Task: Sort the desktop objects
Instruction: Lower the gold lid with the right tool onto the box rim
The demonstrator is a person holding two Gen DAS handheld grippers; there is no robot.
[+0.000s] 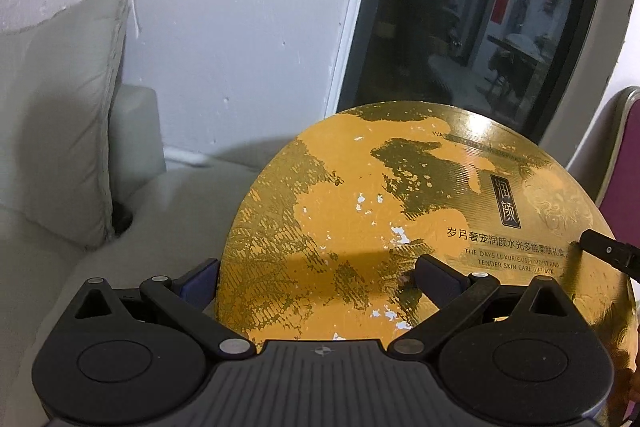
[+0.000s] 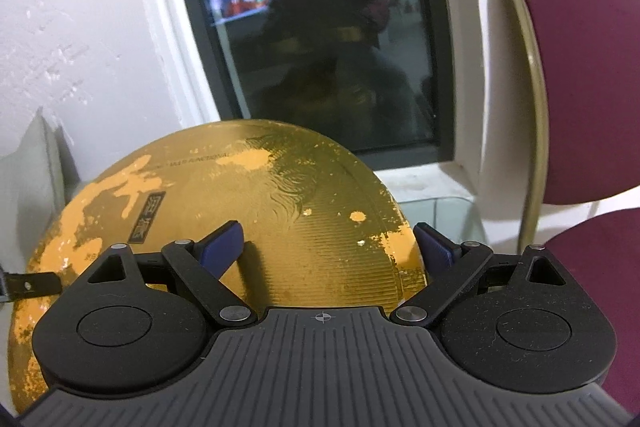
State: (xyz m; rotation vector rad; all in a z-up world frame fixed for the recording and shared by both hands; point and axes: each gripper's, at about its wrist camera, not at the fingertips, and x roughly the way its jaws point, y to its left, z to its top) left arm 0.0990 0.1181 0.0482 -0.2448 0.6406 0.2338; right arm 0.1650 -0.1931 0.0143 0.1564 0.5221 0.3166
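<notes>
My left gripper [image 1: 316,267] and right gripper [image 2: 328,243] both clamp wide on the round gold gift box [image 1: 400,195], its ribbed foil lid flaking.

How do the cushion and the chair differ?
The cushion is pale grey; the chair is maroon with a dull gold frame. The cushion leans upright on the sofa, left of the round gold box; the chair stands right of it. Both are by the white wall.
</notes>
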